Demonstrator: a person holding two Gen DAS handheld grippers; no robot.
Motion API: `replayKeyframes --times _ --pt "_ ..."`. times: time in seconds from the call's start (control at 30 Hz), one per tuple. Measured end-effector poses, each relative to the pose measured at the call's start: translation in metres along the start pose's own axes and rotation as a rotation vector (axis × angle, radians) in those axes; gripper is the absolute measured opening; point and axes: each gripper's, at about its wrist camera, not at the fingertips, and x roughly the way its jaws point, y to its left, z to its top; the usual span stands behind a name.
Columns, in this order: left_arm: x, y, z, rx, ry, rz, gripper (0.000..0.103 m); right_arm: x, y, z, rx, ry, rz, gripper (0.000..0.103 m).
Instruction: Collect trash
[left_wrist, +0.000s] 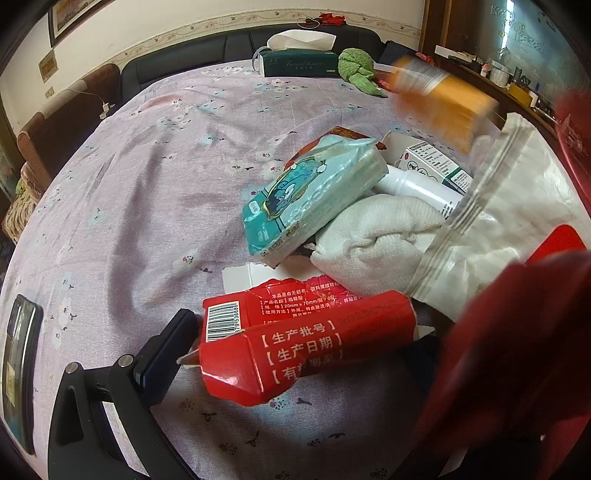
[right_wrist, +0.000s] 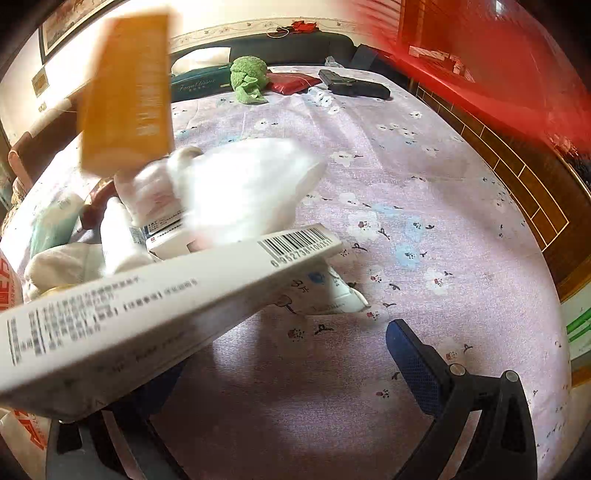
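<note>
A heap of trash lies on the flowered tablecloth (left_wrist: 140, 192). It includes a red carton (left_wrist: 306, 343), a teal tissue pack (left_wrist: 314, 199), a white cloth (left_wrist: 380, 240), a clear zip bag (left_wrist: 491, 206) and white bottles and boxes (left_wrist: 428, 166). An orange box (left_wrist: 443, 99) is blurred in mid-air above the heap. A red bag (left_wrist: 517, 362) fills the lower right and hides one finger of my left gripper (left_wrist: 295, 350), whose jaws stand wide around the red carton. My right gripper (right_wrist: 291, 350) is open; a long white barcoded box (right_wrist: 147, 314) covers its left finger.
At the table's far side are a green tissue box (left_wrist: 299, 62), a green cloth (right_wrist: 247, 79), a red packet (right_wrist: 293, 82) and a black object (right_wrist: 354, 86). A phone (left_wrist: 20, 369) lies at the left edge. A dark sofa (left_wrist: 184, 55) runs behind, wooden furniture to the right.
</note>
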Motion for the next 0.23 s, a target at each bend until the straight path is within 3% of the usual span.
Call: replayKeyframes --times 0.23 --pt "0.0007 0.0001 0.0004 0.001 0.000 0.001 0.103 -0.0003 -0.0001 0.0001 0.000 0.000 0.000 0.103"
